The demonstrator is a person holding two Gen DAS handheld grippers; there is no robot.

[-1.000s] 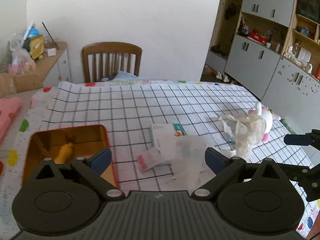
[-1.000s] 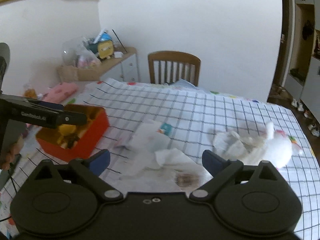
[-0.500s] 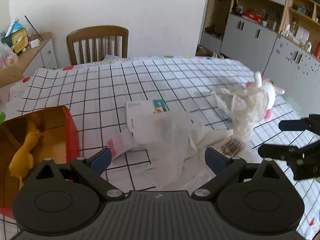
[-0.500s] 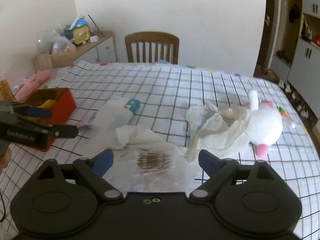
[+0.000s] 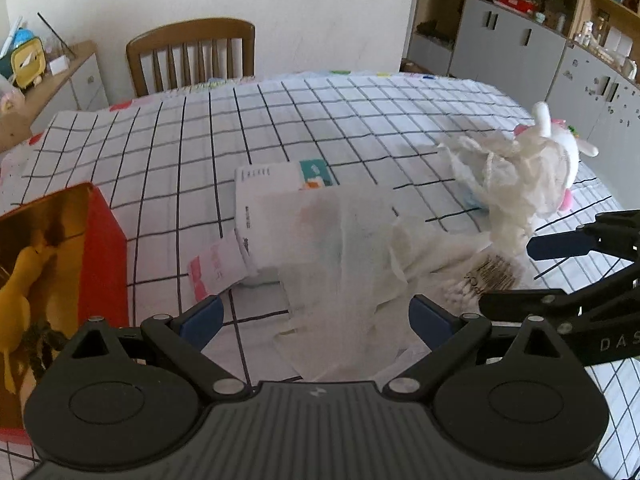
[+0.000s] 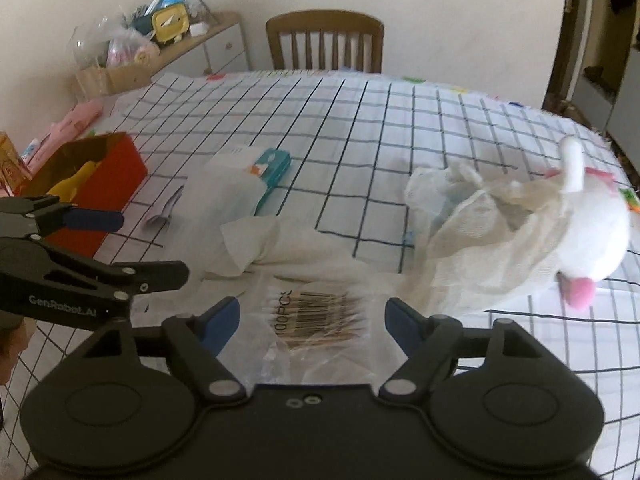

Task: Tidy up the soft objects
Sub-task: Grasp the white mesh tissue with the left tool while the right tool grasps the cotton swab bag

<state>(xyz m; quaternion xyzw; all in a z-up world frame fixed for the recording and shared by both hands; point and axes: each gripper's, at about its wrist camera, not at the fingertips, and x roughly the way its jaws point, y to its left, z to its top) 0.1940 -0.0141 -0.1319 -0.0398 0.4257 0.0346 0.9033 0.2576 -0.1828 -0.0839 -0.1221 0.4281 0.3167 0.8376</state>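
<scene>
A flat white cloth (image 5: 340, 248) lies over a tissue pack (image 5: 276, 184) on the checked tablecloth (image 5: 320, 120). My left gripper (image 5: 314, 316) hovers open just above the cloth's near edge, nothing gripped. A clear bag of cotton swabs (image 6: 316, 312) lies between the fingers of my right gripper (image 6: 313, 316). Its jaws are closing and the pads do not press on the bag. A crumpled gauze cloth (image 6: 472, 220) leans on a white plush toy (image 6: 592, 232) at the right. In the right wrist view the left gripper (image 6: 136, 246) shows at the left.
A red box (image 5: 104, 248) with a gold inside holds a yellow toy (image 5: 16, 300) at the left. A pink paper slip (image 5: 212, 268) lies beside the tissue pack. A wooden chair (image 5: 192, 52) stands behind the table, grey cabinets (image 5: 520, 48) at the right.
Both grippers have sunk toward the table and come closer to the cloth and the swab bag. The right gripper's fingers stand a little narrower than before.
</scene>
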